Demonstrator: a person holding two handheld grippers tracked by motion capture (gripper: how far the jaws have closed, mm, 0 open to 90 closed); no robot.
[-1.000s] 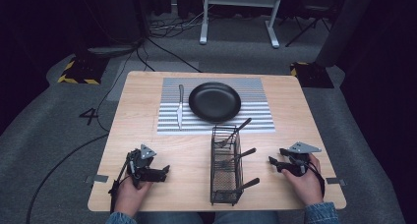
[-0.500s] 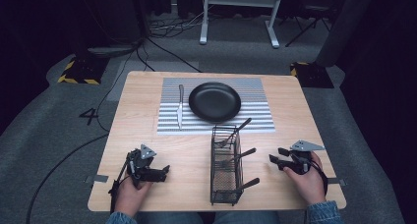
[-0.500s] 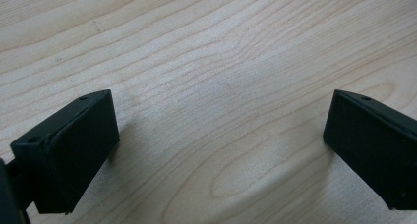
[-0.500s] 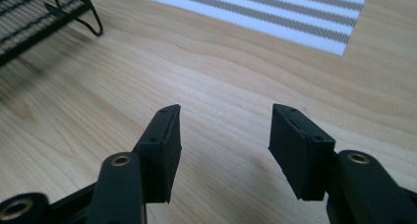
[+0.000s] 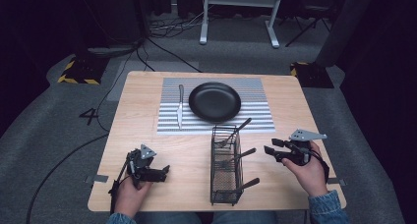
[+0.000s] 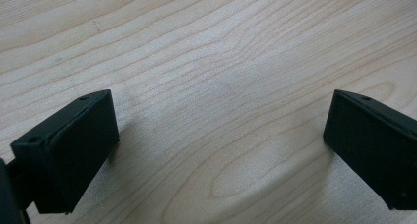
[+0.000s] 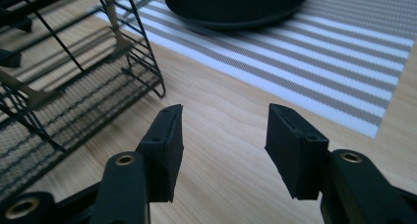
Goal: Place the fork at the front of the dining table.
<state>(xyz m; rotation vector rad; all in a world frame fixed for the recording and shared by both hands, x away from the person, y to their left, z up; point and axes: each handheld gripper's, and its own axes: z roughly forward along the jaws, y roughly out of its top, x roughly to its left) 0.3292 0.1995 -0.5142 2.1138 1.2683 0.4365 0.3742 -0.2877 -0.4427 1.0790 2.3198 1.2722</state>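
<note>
Near the front edge of the wooden table (image 5: 147,111), at left: left gripper (image 5: 167,170) in the person's left hand (image 5: 130,194), low over bare wood, jaws spread wide with nothing between them, as seen close up in the left gripper view (image 6: 221,140). At right, lifted slightly off the tabletop: right gripper (image 5: 268,151) in the right hand (image 5: 310,172), pointing toward the wire cutlery basket (image 5: 225,184), well apart from it; jaws parted and empty in the right gripper view (image 7: 223,135), having just been closing partway, only wood between them. Between the two hands, lying lengthwise on the table: the basket, black mesh, with three dark-handled utensils (image 5: 239,157) jutting out of its right side, one near each end and one at the middle; type of each utensil not discernible. Beyond the basket: striped placemat (image 5: 260,113), grey and white, carrying a black plate (image 5: 215,101) at its centre and a knife (image 5: 180,106) just left of the plate, parallel to the mat's short edge. Same basket corner (image 7: 98,52), mat (image 7: 344,62) and plate rim (image 7: 236,8) ahead of the jaws in the right gripper view.
</note>
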